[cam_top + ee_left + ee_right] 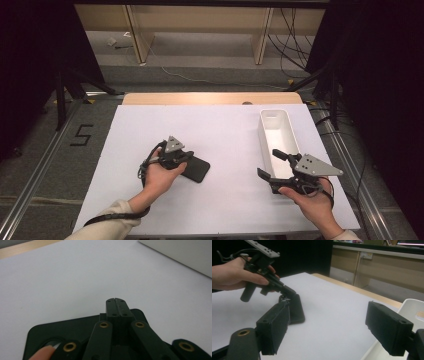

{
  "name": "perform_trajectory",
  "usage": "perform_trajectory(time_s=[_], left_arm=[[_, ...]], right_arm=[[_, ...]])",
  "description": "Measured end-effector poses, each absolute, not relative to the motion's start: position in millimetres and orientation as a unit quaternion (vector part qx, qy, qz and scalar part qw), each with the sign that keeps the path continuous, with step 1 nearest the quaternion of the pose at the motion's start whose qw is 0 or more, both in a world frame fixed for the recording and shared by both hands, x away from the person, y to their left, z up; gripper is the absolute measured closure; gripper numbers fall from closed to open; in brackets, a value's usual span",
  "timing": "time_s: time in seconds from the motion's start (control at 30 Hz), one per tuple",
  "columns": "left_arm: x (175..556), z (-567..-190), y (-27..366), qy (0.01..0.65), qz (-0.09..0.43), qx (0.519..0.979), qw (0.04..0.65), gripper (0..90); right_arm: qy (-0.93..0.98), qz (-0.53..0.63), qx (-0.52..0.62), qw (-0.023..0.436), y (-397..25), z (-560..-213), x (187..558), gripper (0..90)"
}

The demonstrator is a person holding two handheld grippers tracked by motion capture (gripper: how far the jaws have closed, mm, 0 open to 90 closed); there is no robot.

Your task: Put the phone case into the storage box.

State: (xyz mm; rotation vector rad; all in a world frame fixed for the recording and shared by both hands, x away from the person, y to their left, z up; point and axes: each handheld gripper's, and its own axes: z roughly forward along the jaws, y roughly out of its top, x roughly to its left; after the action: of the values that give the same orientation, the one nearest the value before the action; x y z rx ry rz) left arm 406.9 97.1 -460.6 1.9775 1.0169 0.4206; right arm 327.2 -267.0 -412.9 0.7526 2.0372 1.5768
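A flat black slab with rounded corners, like a phone (pixel 198 170), lies on the white table sheet left of centre. My left gripper (pixel 188 159) is shut, and its tips rest on or just over the slab's near end. In the left gripper view the jaws (pixel 115 300) meet with nothing between them, above the black slab (pixel 62 327); a fingertip (pixel 42 353) shows at the bottom left. My right gripper (pixel 269 163) is open beside a white bin, holding nothing. The right gripper view looks between its wide-apart pads (pixel 273 327) at the left gripper (pixel 289 293) on the slab (pixel 297 311).
A long white bin (pixel 274 114) stands at the right, running front to back, with nothing visible inside. The white sheet (pixel 225 130) covers a wooden table whose far edge (pixel 210 98) shows. Cables and stand legs lie on the floor beyond.
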Motion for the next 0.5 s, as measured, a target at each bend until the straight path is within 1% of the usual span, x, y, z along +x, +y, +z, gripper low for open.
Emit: perform_trajectory(time_s=[0.3,0.5], left_arm=[[432.6,-476.1,65.9,0.415,0.158,0.807,0.390,90.0],[437.8,-483.5,58.7,0.412,0.155,0.818,0.371,90.0]], right_arm=[[0.739,0.572,0.275,0.226,-268.0,-413.0,327.0,21.4],[0.740,0.570,0.277,0.227,-268.0,-413.3,327.1,21.8]])
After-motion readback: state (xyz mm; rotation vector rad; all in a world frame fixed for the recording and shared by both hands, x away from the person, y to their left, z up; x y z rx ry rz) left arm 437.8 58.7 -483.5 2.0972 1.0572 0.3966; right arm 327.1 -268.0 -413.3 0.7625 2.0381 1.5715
